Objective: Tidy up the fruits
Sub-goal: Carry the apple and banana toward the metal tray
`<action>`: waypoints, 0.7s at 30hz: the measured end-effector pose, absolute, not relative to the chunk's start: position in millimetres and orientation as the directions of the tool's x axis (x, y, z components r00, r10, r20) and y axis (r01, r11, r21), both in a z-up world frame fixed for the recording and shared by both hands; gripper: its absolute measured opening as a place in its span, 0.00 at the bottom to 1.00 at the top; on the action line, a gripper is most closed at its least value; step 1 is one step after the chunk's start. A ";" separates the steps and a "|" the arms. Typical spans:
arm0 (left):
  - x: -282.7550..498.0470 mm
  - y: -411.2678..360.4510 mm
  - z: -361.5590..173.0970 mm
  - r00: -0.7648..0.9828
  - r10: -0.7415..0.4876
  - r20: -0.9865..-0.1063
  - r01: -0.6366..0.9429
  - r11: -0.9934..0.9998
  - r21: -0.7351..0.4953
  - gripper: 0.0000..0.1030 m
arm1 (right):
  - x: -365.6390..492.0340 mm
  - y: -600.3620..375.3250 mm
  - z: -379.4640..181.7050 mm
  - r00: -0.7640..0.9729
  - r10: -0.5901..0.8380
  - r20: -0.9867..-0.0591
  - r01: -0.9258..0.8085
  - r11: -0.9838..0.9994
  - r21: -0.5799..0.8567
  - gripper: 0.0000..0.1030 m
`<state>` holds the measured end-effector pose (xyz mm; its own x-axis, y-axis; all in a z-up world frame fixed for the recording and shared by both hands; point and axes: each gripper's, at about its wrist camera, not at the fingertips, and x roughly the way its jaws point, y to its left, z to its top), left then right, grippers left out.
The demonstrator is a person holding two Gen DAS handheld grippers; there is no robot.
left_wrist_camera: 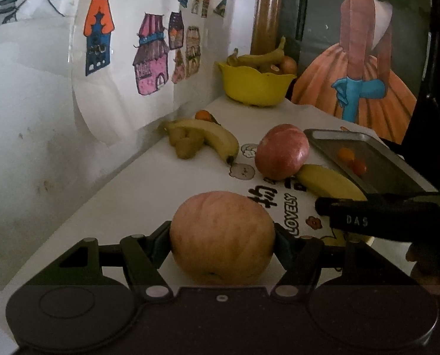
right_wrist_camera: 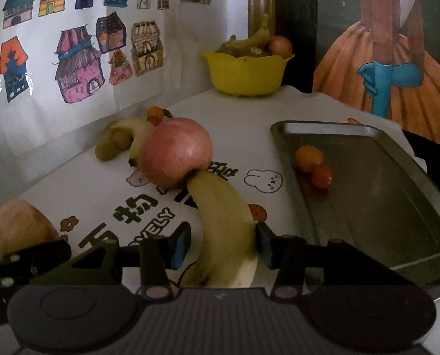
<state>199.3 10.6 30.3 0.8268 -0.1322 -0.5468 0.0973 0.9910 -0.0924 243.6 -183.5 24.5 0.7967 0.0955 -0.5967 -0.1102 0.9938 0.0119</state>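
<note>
My left gripper [left_wrist_camera: 222,238] is shut on a pale orange apple [left_wrist_camera: 222,236], which also shows at the left edge of the right wrist view [right_wrist_camera: 19,226]. My right gripper [right_wrist_camera: 223,244] straddles a yellow banana [right_wrist_camera: 224,222] lying on the printed cloth; the right pad touches it, the left pad stands a little apart. A red apple [right_wrist_camera: 175,152] touches the banana's far tip and also shows in the left wrist view [left_wrist_camera: 282,151]. A metal tray [right_wrist_camera: 376,207] on the right holds two small orange-red fruits [right_wrist_camera: 314,165].
A yellow bowl [right_wrist_camera: 246,71] with bananas and other fruit stands at the back. Another banana [left_wrist_camera: 211,137], some kiwis [left_wrist_camera: 187,145] and a small orange fruit [left_wrist_camera: 203,115] lie by the left wall. Drawings hang on the wall.
</note>
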 end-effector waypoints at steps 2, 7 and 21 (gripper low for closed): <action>199.7 9.9 30.4 0.826 -0.129 -0.549 0.093 0.991 -0.094 0.69 | 243.7 -187.5 25.2 0.797 0.098 -0.596 -0.105 0.994 0.023 0.44; 198.1 8.3 31.3 0.825 -0.121 -0.551 0.084 0.992 -0.092 0.69 | 241.8 -193.9 25.4 0.799 0.111 -0.592 -0.110 0.993 0.038 0.40; 193.9 -17.0 30.8 0.761 -0.302 -0.574 0.206 0.952 -0.227 0.69 | 192.3 -234.2 27.4 0.789 0.242 -0.565 -0.087 0.954 0.287 0.41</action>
